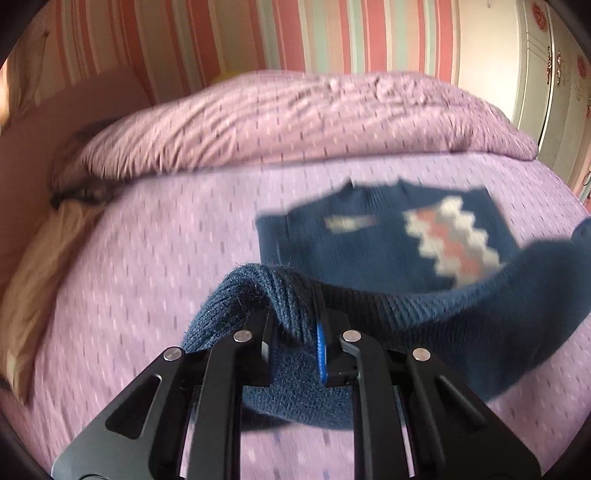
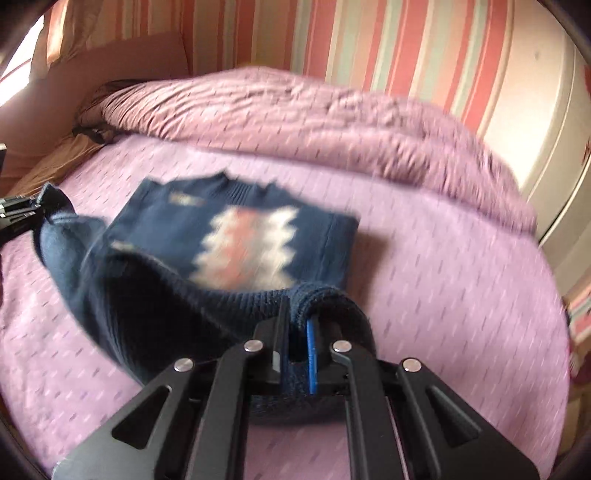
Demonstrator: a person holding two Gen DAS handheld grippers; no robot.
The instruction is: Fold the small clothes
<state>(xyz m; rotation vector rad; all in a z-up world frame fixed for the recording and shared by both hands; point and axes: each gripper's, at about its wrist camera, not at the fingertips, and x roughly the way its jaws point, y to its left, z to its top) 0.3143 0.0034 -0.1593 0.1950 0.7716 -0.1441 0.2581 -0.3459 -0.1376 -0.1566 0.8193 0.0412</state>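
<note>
Sweater: a small navy knit sweater [image 1: 369, 236] with a white-and-pink zigzag panel lay chest-up on the bed, at centre right of the left wrist view and centre left of the right wrist view [image 2: 207, 229].

Hem: the near edge was lifted off the sheet and hung as a sagging band across the lower middle of both views, with the collar end flat on the sheet.

Left hand-held gripper [image 1: 293, 332]: closed almost fully, pinching one bunched corner of the ribbed hem (knit filled the gap between its fingers).

Right hand-held gripper [image 2: 295, 347]: closed tight on the opposite hem corner, fabric draped over its fingers; the other tool showed at the left edge of this view, wrapped in cloth.

Sleeves: none stuck out at the sides, so they looked tucked in already (blur made this uncertain).

Progress: roughly midway, judging by the raised hem; the bottom-to-collar fold was begun but not laid down.

Left to do: carry the hem to the collar, release, smooth.

Bed: lilac patterned sheet [image 1: 147, 258], rumpled duvet [image 2: 295, 110] along the upper half.

Wall: pink striped wallpaper [image 1: 332, 33] at top.
</note>
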